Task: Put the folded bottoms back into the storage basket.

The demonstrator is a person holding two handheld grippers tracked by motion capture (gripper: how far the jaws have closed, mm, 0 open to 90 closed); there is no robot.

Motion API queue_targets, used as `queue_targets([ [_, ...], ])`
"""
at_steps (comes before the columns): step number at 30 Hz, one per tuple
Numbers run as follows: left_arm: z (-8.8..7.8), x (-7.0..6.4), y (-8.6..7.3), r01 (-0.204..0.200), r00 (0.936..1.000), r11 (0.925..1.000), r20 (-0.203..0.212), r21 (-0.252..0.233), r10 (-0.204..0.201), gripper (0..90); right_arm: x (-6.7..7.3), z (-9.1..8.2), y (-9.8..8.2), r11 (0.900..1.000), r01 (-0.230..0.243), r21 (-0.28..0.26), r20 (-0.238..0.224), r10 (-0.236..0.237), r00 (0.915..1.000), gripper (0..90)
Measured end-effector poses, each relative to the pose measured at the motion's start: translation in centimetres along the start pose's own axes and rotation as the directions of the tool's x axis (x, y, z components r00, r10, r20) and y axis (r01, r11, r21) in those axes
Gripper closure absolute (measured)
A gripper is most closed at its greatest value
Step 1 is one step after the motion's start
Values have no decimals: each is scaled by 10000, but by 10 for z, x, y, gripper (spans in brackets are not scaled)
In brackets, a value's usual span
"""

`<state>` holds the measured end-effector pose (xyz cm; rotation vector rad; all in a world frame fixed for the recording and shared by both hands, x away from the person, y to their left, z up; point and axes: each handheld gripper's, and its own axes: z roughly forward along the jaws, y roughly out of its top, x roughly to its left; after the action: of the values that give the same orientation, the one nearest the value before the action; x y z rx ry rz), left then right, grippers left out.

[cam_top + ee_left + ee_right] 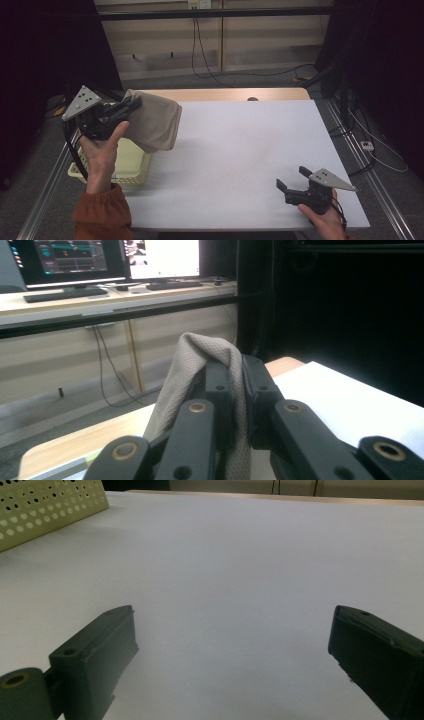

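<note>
Between the fingers of the left gripper (131, 104) a beige cloth (156, 125) was pinched, and the jaws stood almost together with only the fabric in the gap. In the left gripper view the cloth (200, 371) went up over the fingertips (218, 374) in a soft fold and fell down again on both sides of them. In the high view most of it hung below and to the side of the fingers, above the edge of the pale yellow basket (131, 165) and the near part of the white table (240, 150).

The cloth looked light and very soft. It had no stiffness; it bent wherever it was not supported, so it would probably swing and fold when the hand moved. The weave seemed a little rough, so I judged that it would not slip easily from the pads, and it could not break. The grip was near one edge. A second hold at the free lower corner, well away from the closed fingers, would likely be needed to spread it flat.

The right gripper (294, 178) rested low near the table, well apart from the cloth. Its fingers (95, 647) were wide apart, and nothing was between them.
</note>
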<state>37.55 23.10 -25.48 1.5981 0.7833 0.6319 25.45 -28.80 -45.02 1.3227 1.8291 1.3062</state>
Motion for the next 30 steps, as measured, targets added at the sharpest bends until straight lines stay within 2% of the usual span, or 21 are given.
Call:
queue_targets([
  [8,-15,11,2,108,9995,9997,-298,-218,-114,837,0,0,0,10000,15,2,-6,-15,10000,48],
  [11,-23,17,4,129,9995,9999,-288,-78,-131,838,0,0,0,10000,38,4,1,-38,10000,48],
  [16,-34,26,3,332,9971,9994,-677,-110,-339,837,0,0,0,10000,24,41,-12,-24,10000,50],
  [19,-45,30,2,341,9957,9994,-865,86,-332,838,0,0,0,10000,-17,27,62,16,10000,50],
  [21,-50,35,-2,514,9940,9986,-976,101,-501,837,0,-1,0,10000,-1,25,67,1,10000,51],
  [23,-51,39,-6,502,9922,9983,-1161,303,-464,837,1,0,0,10000,30,25,30,-30,10000,51],
  [30,-52,56,-16,752,9883,9948,-1376,693,-652,837,2,-1,0,10000,55,24,-15,-55,10000,51],
])
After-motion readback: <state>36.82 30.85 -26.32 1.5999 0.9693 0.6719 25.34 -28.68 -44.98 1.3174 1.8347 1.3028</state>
